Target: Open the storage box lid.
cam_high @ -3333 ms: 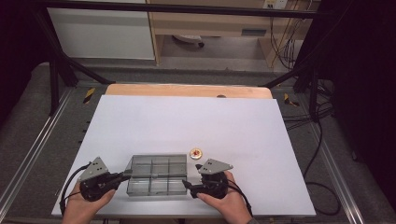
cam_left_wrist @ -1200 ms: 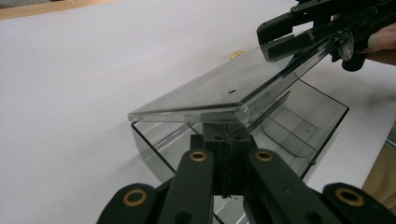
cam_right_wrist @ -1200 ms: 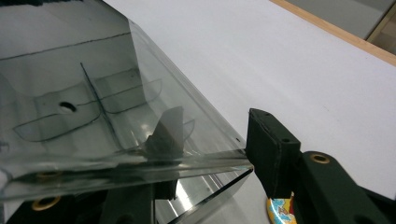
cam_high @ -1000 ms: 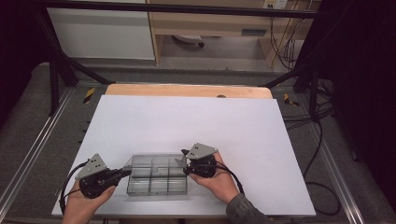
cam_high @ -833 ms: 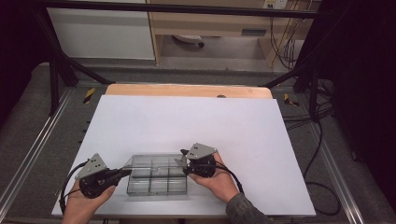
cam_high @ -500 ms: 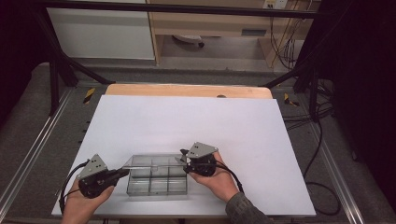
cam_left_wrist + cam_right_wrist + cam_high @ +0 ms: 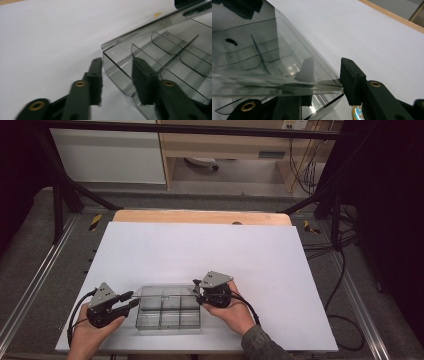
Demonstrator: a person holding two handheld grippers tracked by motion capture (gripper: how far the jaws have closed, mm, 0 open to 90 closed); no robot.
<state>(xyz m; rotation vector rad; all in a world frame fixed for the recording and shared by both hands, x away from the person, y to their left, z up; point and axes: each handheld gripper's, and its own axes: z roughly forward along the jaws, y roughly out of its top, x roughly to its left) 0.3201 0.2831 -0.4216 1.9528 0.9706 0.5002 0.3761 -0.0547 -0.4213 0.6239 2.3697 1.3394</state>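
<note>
A clear plastic compartment box (image 7: pixel 167 319) sits near the table's front edge with its lid (image 7: pixel 162 292) raised. My left gripper (image 7: pixel 134 298) is at its left end. In the left gripper view its jaws (image 7: pixel 117 62) have just been opening and straddle the box's (image 7: pixel 175 62) corner wall, one outside and one inside, without pressing on it. My right gripper (image 7: pixel 196 291) is at the back right corner. Its jaws (image 7: pixel 328 65) have closed slightly. The tilted lid (image 7: pixel 262 50) lies over one jaw, its edge against the other pad.
The box stands on a white sheet (image 7: pixel 200 250) over a wooden tabletop (image 7: pixel 200 216). A small round orange and blue disc (image 7: pixel 358 112) lies on the sheet just below my right gripper. Metal rails and cables run along both sides of the table.
My left gripper's jaws have gone from shut to open and it has dropped a little against the box's left end. The right gripper has stayed at the back right corner.
</note>
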